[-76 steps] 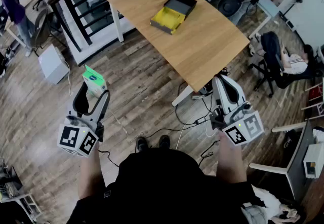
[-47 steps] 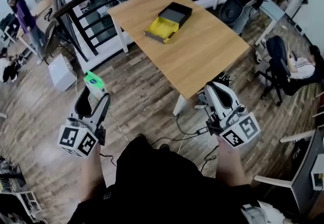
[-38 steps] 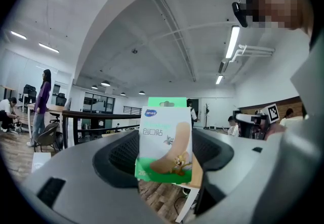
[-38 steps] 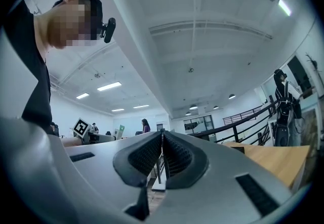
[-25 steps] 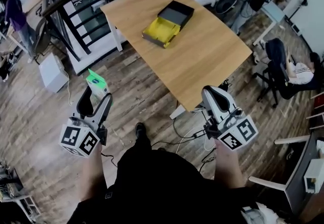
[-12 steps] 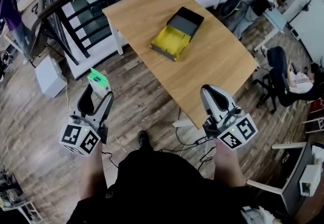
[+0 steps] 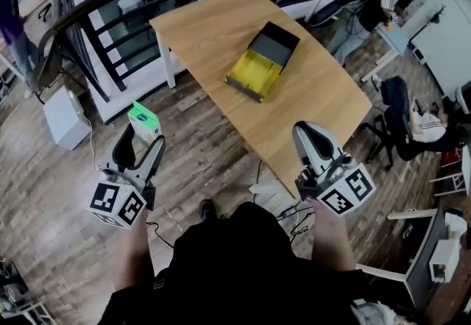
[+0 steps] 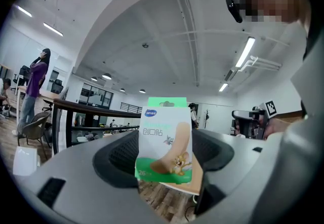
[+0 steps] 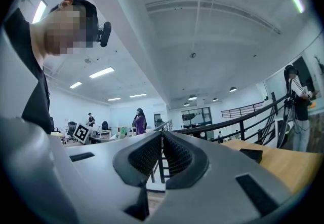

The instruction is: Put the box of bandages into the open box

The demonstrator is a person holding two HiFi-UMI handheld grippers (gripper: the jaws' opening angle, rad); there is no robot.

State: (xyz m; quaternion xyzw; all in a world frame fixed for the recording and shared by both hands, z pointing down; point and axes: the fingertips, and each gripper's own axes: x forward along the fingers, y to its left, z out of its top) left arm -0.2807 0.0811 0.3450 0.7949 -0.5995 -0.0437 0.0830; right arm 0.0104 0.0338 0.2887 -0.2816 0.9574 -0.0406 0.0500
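**Black top, grey grippers**

We are wearing a black top (image 7: pixel 243 265). The left gripper (image 7: pixel 141 138) and right gripper (image 7: pixel 305 131) are showing pale grey shells with black ribbed pads (image 9: pixel 145 154), and each is carrying a white cube (image 7: pixel 115 204) with black square markers.

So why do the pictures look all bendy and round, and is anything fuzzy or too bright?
Head view: the wide lens bows the edges of the table; the light is even. Left gripper view: a fisheye circle with black corners; the box of bandages is crisp, the ceiling lamp glares. Right gripper view: same round frame; the shut right gripper fills the bottom, slightly soft up close.
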